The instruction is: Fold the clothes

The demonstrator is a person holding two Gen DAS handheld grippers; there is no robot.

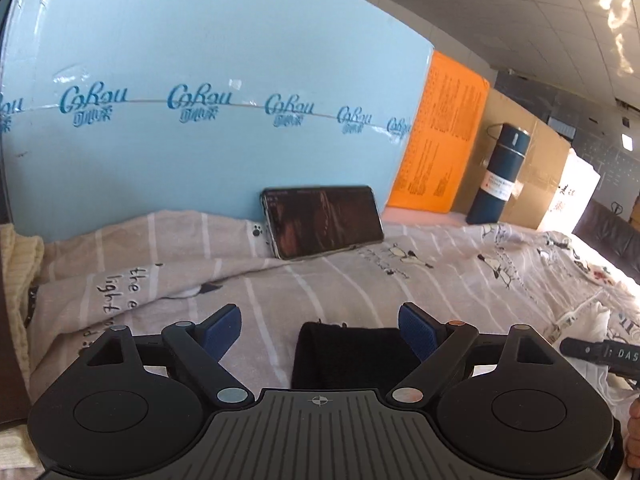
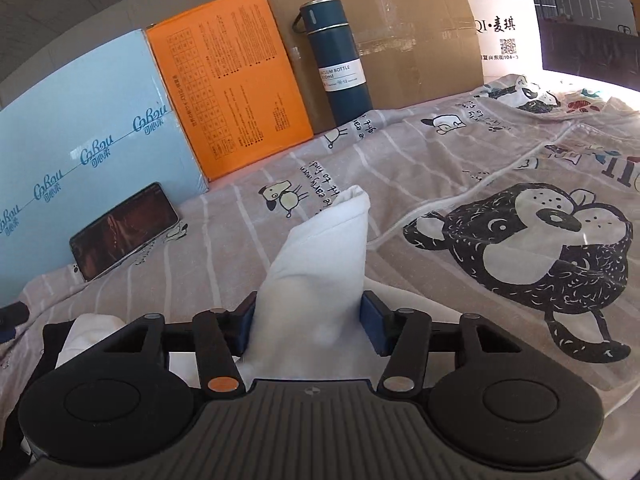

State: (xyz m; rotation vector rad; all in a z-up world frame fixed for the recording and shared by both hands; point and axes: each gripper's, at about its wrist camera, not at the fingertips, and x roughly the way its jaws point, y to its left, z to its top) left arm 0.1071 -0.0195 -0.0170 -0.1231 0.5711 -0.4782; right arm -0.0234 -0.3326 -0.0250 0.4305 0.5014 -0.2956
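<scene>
In the right wrist view, a white garment (image 2: 320, 256) rises in a soft peak from between the blue pads (image 2: 372, 324) of my right gripper (image 2: 308, 326), which is shut on its lower part. More white cloth (image 2: 86, 334) and a black piece (image 2: 50, 344) lie at the lower left. In the left wrist view, a folded black garment (image 1: 344, 354) lies flat on the printed bedsheet (image 1: 280, 280). My left gripper (image 1: 320, 330) stands open over it; its right pad (image 1: 416, 332) is by the cloth's right edge and the left pad is well clear.
A phone (image 1: 324, 222) leans on a pale blue box (image 1: 200, 100) at the back. Beside it stand an orange box (image 2: 228, 92), a cardboard sheet (image 2: 408, 40), a dark blue vacuum bottle (image 2: 336, 60) and a white bag (image 2: 504, 32). A hand (image 1: 634, 424) shows at the right edge.
</scene>
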